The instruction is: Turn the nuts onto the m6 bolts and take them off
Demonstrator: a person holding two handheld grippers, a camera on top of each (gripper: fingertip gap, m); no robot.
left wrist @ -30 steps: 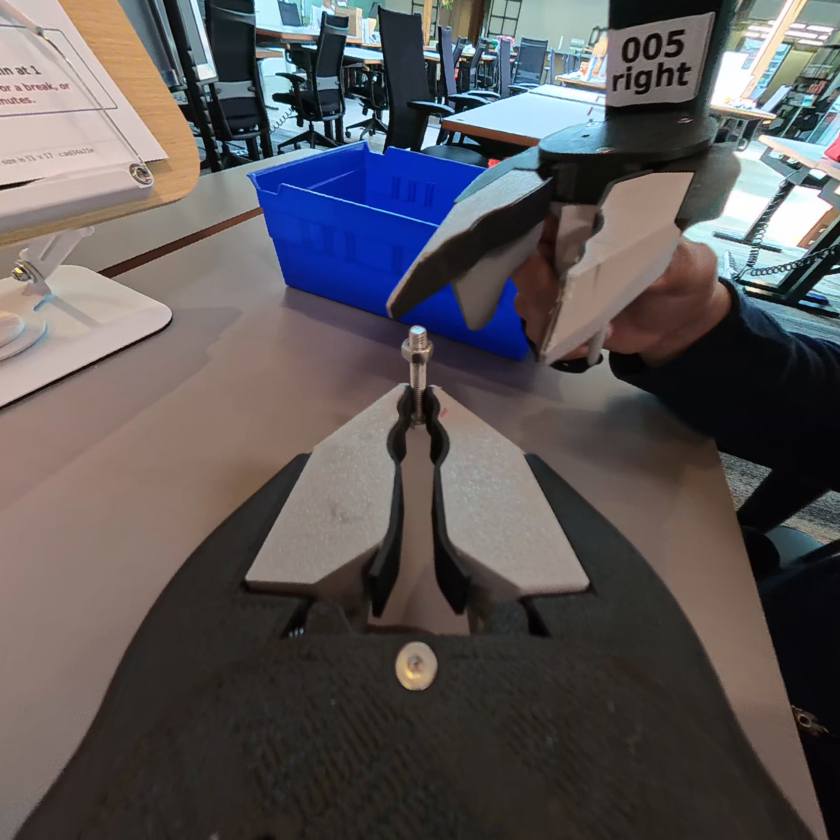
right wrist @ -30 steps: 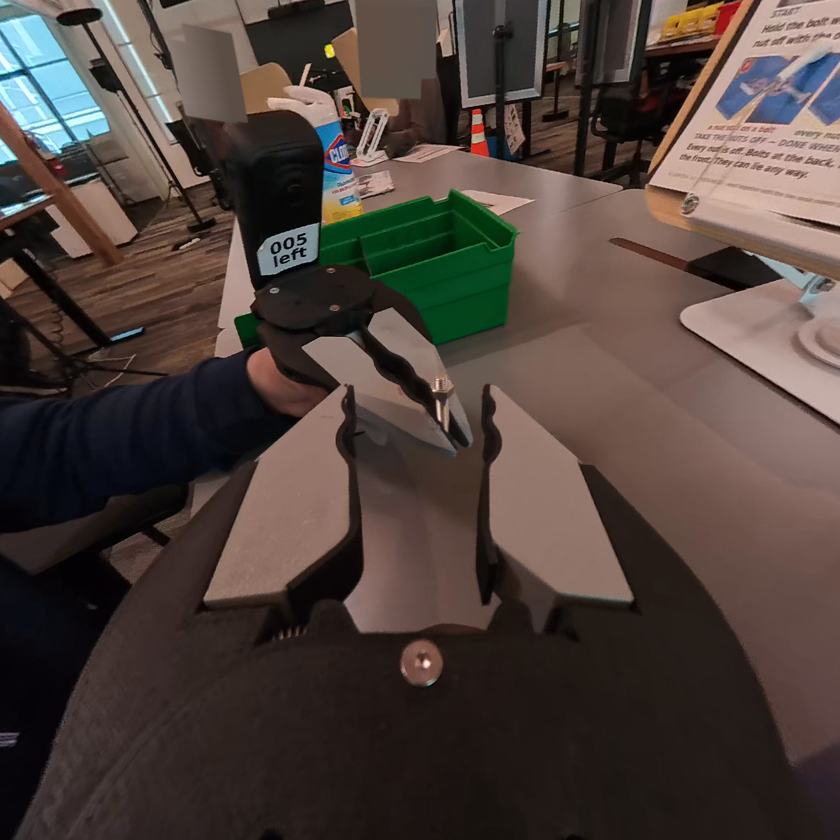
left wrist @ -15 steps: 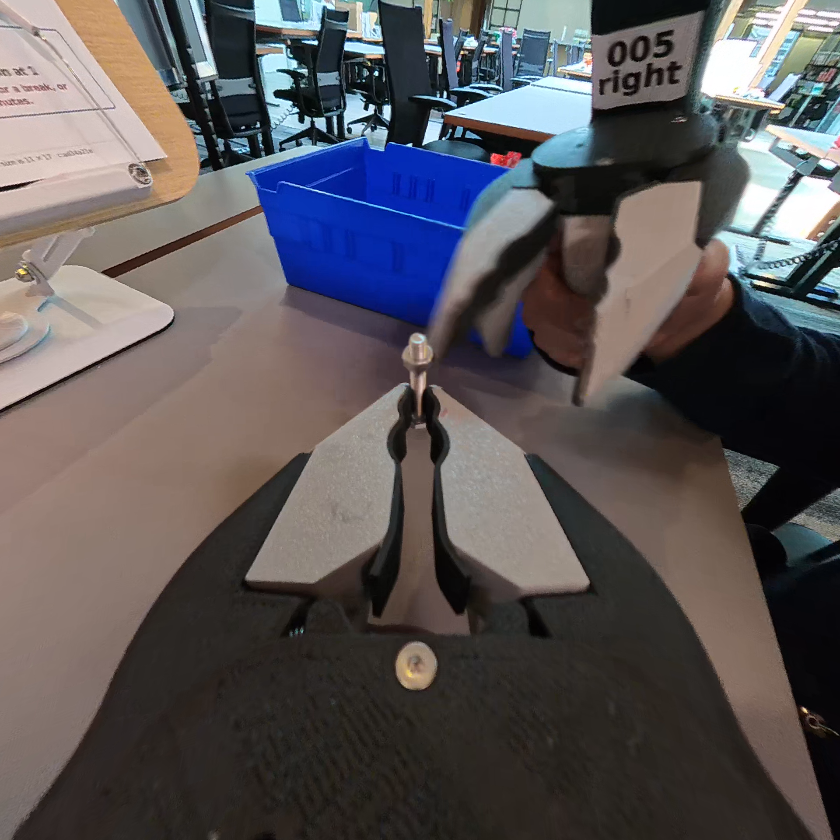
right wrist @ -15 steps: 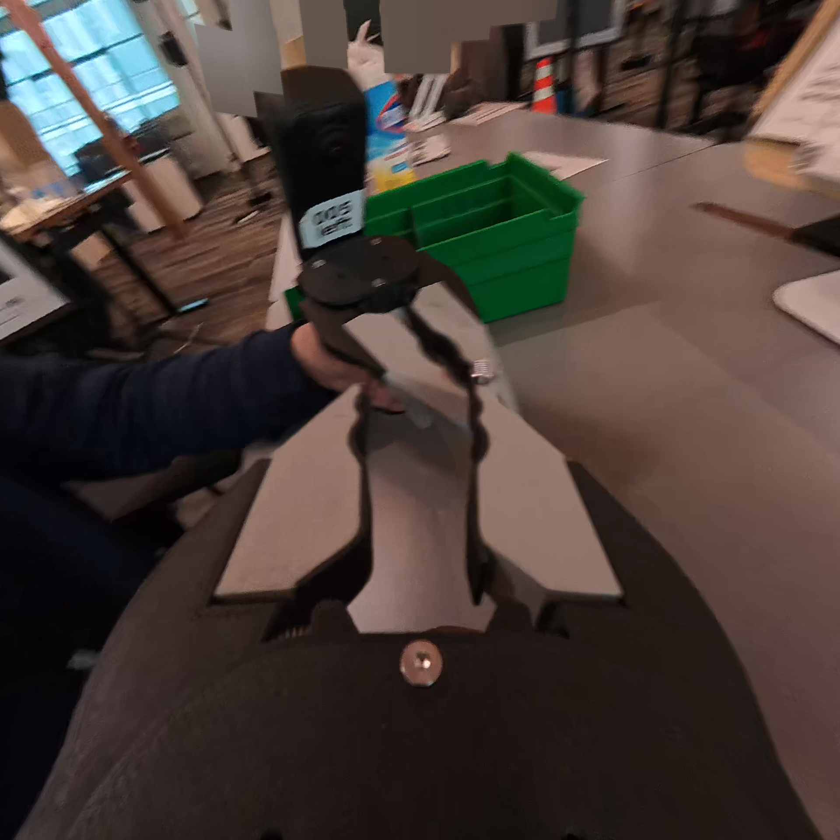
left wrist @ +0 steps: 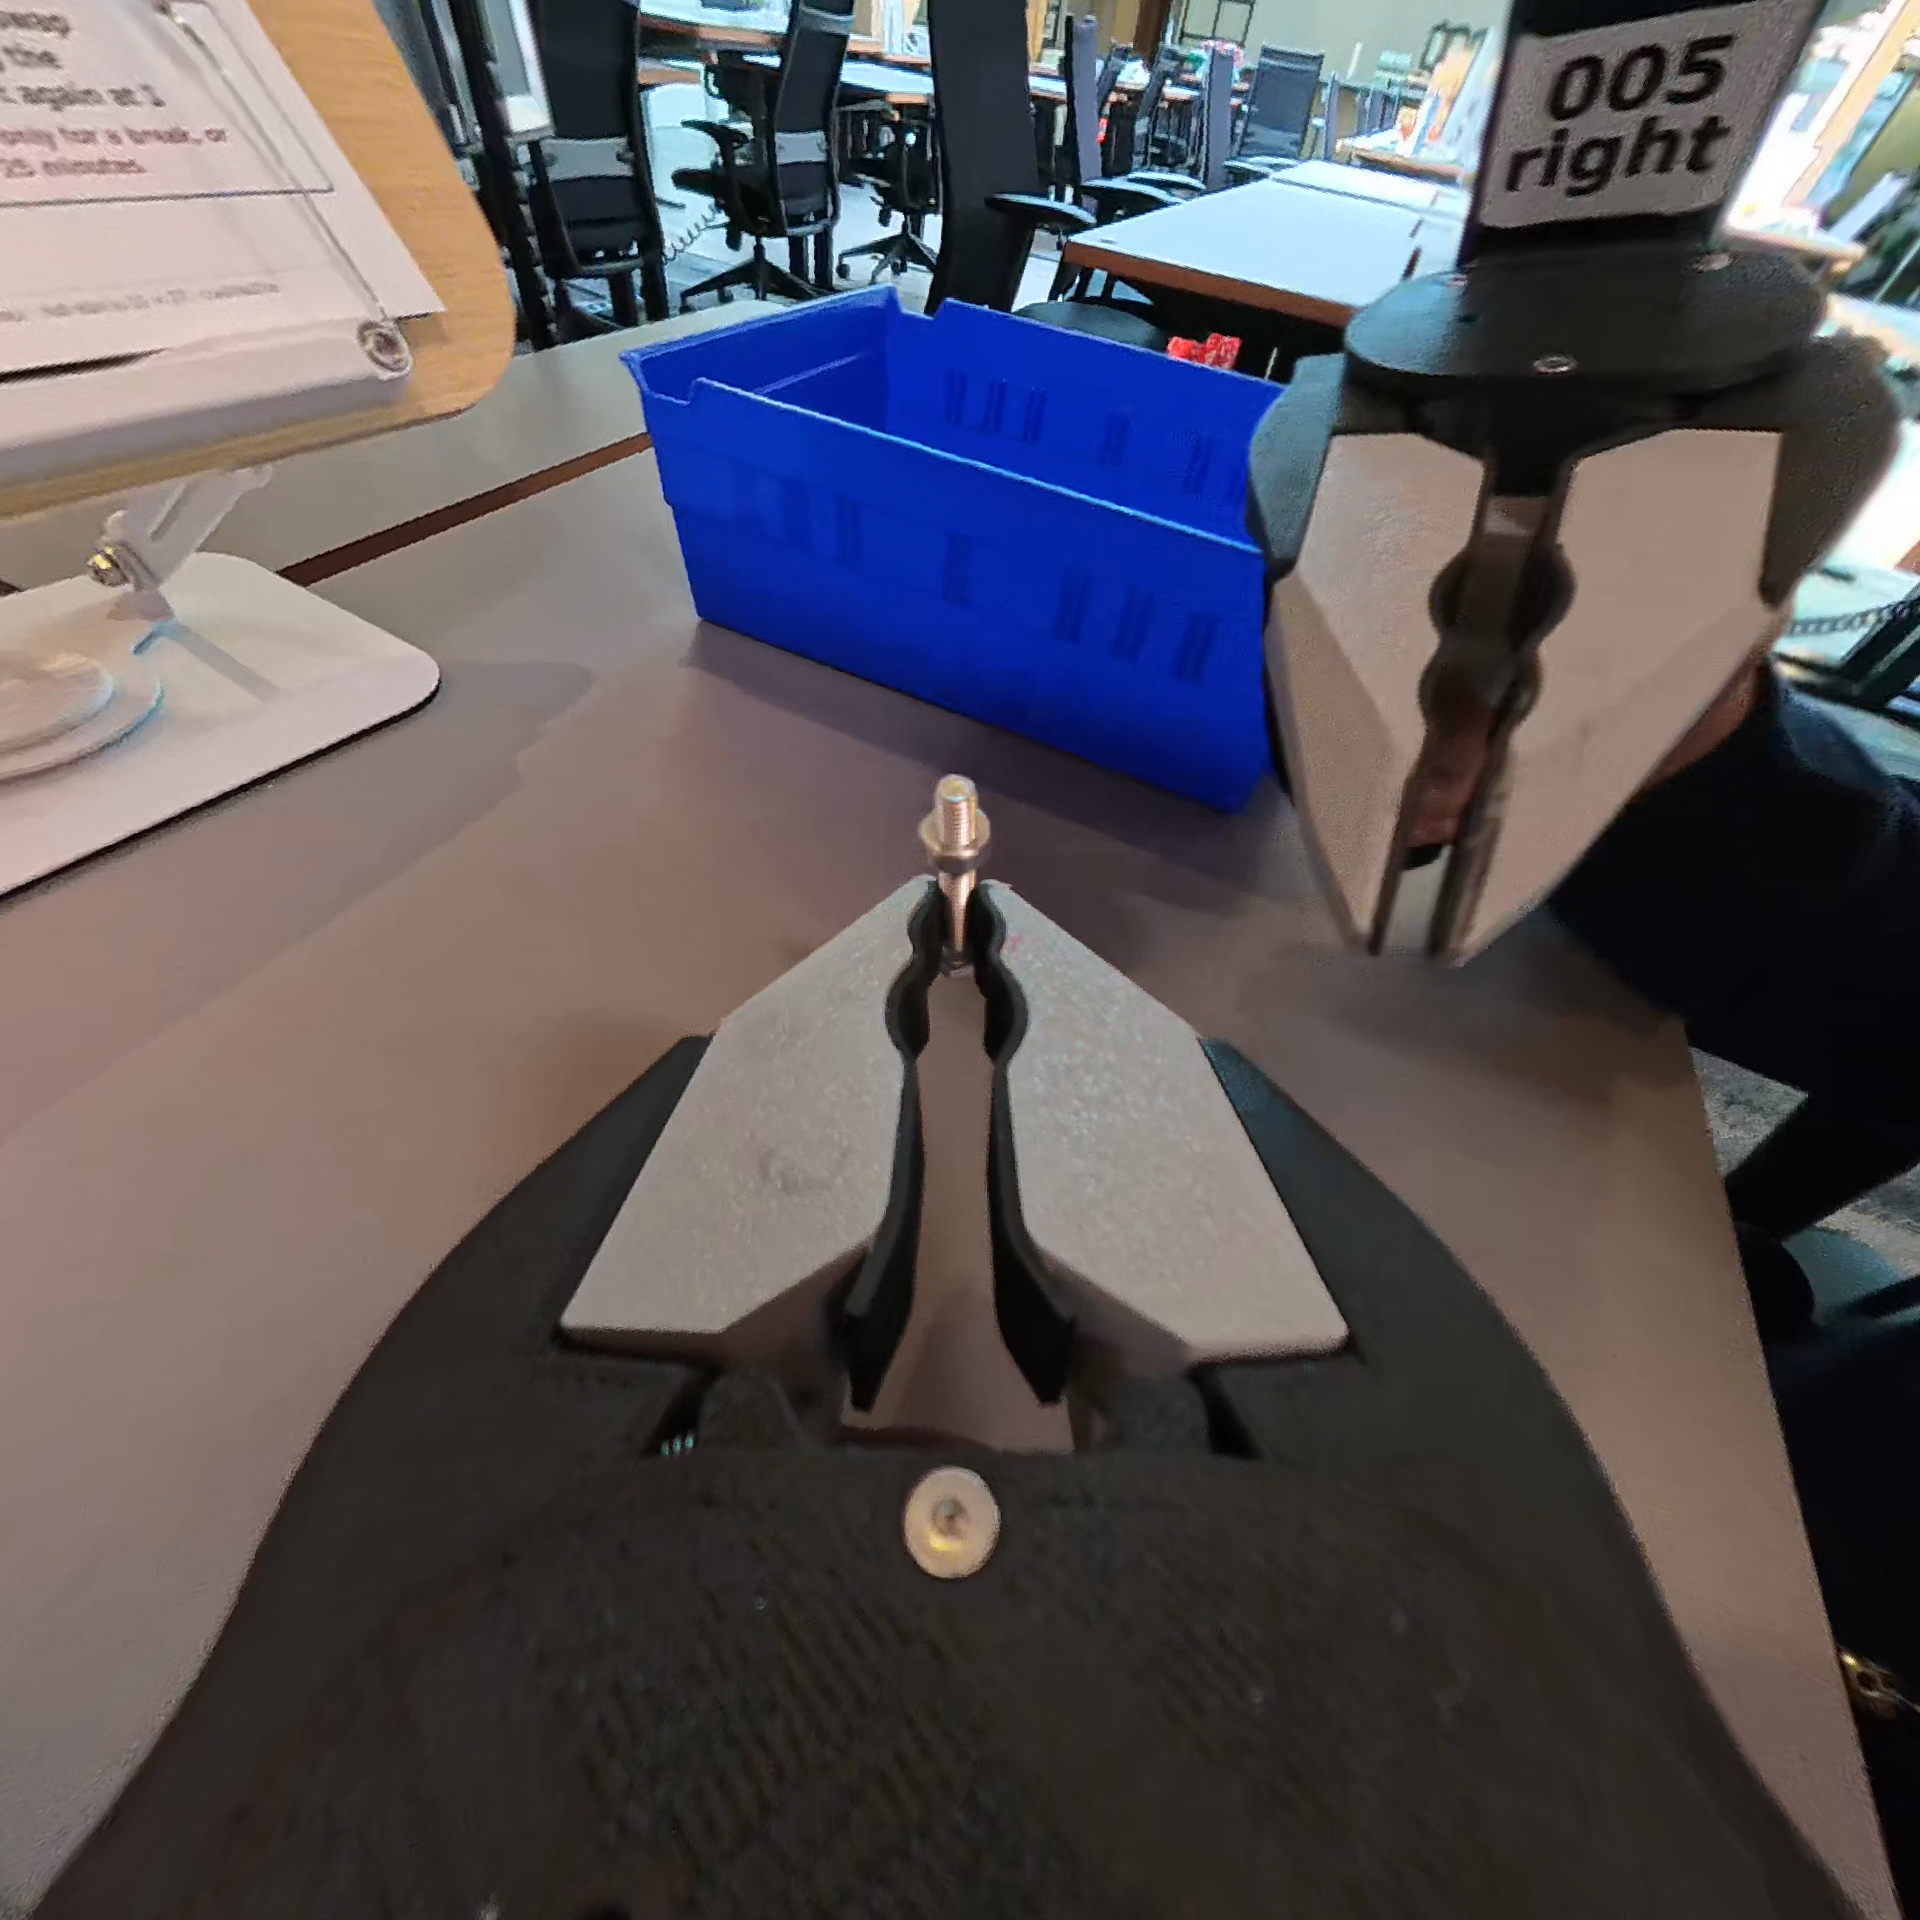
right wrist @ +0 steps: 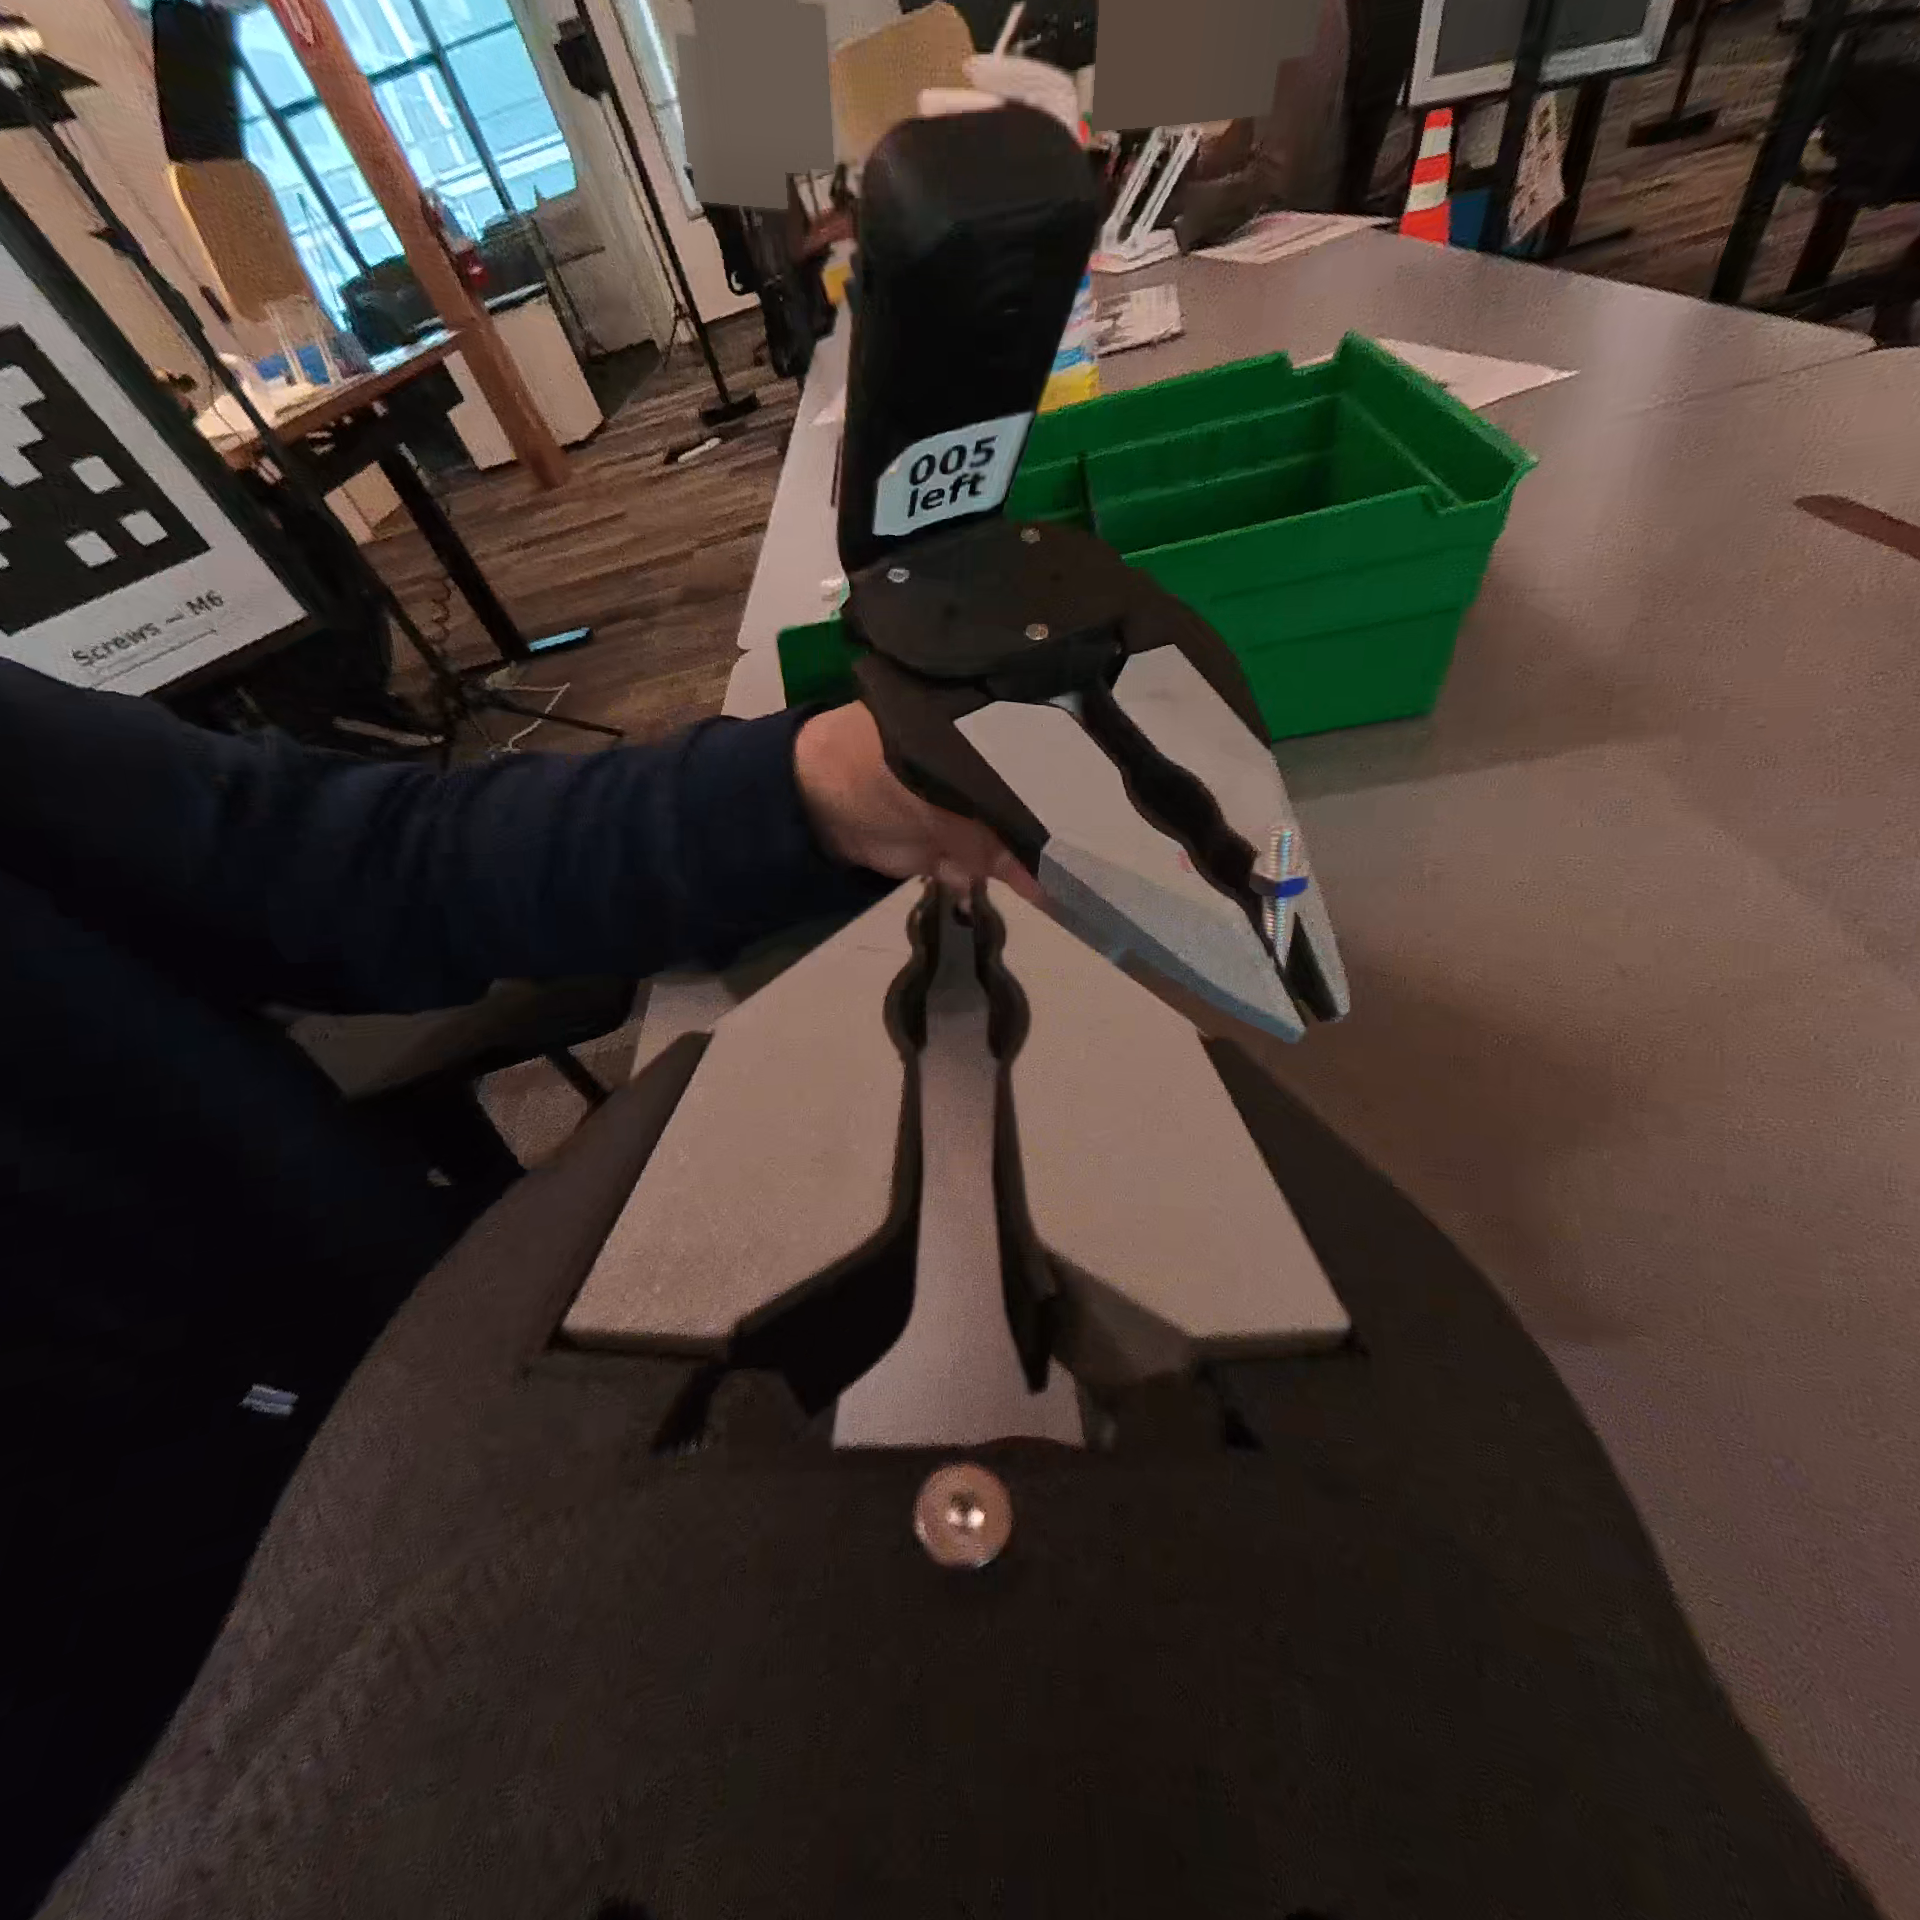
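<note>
My left gripper [left wrist: 954, 920] is shut on a steel M6 bolt [left wrist: 952, 914] and holds it upright above the grey table [left wrist: 520, 914]. A nut [left wrist: 954, 837] sits on the bolt's thread just below its top end. My right gripper [right wrist: 954, 914] is shut and empty. In the left wrist view it [left wrist: 1413, 940] hangs point-down to the right of the bolt, well apart from it. In the right wrist view the left gripper [right wrist: 1294, 966] and its bolt [right wrist: 1283, 914] with the nut [right wrist: 1276, 883] lie to the upper right of my right fingertips.
A blue bin [left wrist: 966, 561] stands behind the bolt. A green bin [right wrist: 1299, 582] stands behind the left gripper. A paper stand with a white base [left wrist: 208, 665] is at the left. A person's dark sleeve [right wrist: 416, 831] reaches in. The table's right edge [left wrist: 1704, 1143] is close by. Tip to tip, the grippers are about 8 centimetres apart.
My right gripper was open beside the bolt's top. It has shut and swung away to the right. The left gripper and the bolt with its nut have stayed put.
</note>
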